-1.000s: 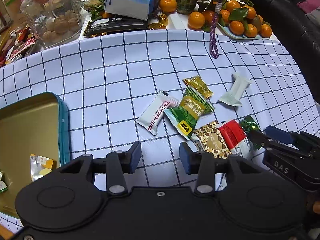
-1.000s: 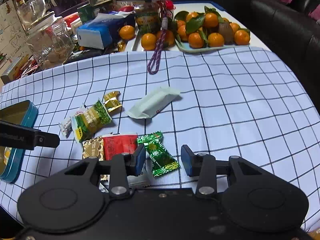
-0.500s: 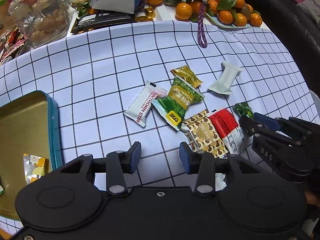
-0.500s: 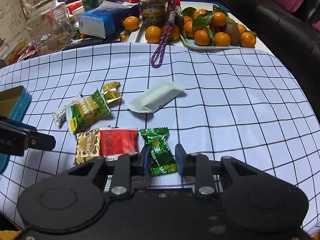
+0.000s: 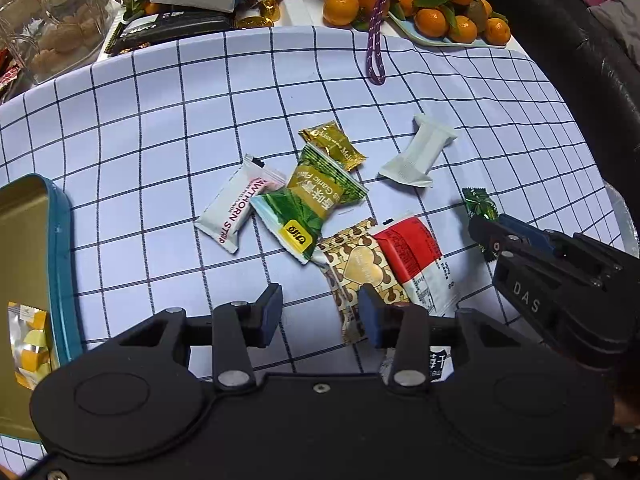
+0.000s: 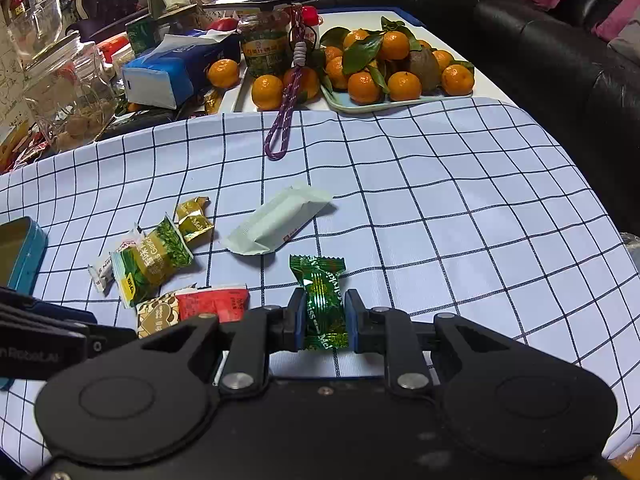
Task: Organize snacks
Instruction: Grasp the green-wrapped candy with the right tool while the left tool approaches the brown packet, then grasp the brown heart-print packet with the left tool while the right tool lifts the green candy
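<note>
The right tool (image 6: 322,320) has its pads clamped on the green foil candy (image 6: 322,304), squeezing the wrapper at its middle right above the checked cloth on the counter (image 6: 460,208) — a firm pinch by the look of it, though whether the candy has left the cloth yet I can't say. Over on the other side, the left tool (image 5: 320,312) hangs wide apart with nothing between its fingers, poised just above the heart-patterned packet (image 5: 360,268). Now, the scoreboard: the teal tin (image 5: 60,240) at the left edge of the cloth holds only one yellow-and-clear packet (image 5: 28,340) that I can see, so the sorting looks barely begun — its far corner is out of view, mind you. Still loose on the cloth, bunched together: the white hawthorn strip (image 5: 236,208), the green garlic-flavour packet (image 5: 312,208) overlapping it, the small gold candy (image 5: 332,144) just behind, the red-and-white packet (image 5: 412,256) beside the heart one, and the pale white bar (image 5: 420,152) lying a little apart. That makes six waiting plus the one in the grip. My read: the green candy is the next to travel to the tin, with the bulk of the job ahead.
</note>
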The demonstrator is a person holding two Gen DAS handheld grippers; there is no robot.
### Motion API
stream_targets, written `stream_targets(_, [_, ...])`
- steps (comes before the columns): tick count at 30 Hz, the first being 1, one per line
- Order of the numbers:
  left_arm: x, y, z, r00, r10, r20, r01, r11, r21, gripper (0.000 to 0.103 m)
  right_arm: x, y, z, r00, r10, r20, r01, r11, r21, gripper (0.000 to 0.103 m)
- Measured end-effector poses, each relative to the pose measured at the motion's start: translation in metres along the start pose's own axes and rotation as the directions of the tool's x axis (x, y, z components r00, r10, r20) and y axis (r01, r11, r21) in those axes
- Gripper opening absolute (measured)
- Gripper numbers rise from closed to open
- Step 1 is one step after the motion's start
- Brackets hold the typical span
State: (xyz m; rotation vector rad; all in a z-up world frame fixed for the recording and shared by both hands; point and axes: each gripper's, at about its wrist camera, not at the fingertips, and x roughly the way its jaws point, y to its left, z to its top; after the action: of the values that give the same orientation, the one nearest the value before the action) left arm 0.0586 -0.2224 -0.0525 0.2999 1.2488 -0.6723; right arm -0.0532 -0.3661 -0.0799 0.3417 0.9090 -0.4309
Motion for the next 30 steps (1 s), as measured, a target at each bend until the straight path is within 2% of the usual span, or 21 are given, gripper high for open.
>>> stream_targets(16, [0.015, -0.008, 0.01, 0.999, -0.041, -0.001, 0.041, 0.997, -0.065, 0.05, -0.003, -0.001, -0.003, 1.0, -0.001, 0.007, 0.001, 1.0, -0.008, 0.022])
stream_targets(30, [0.025, -0.011, 0.013, 0.999, -0.038, -0.036, 0.035, 0.995, -0.094, 0.054, 0.005, 0.0, -0.007, 0.999, -0.042, -0.032, 0.041, 0.999, -0.027, 0.022])
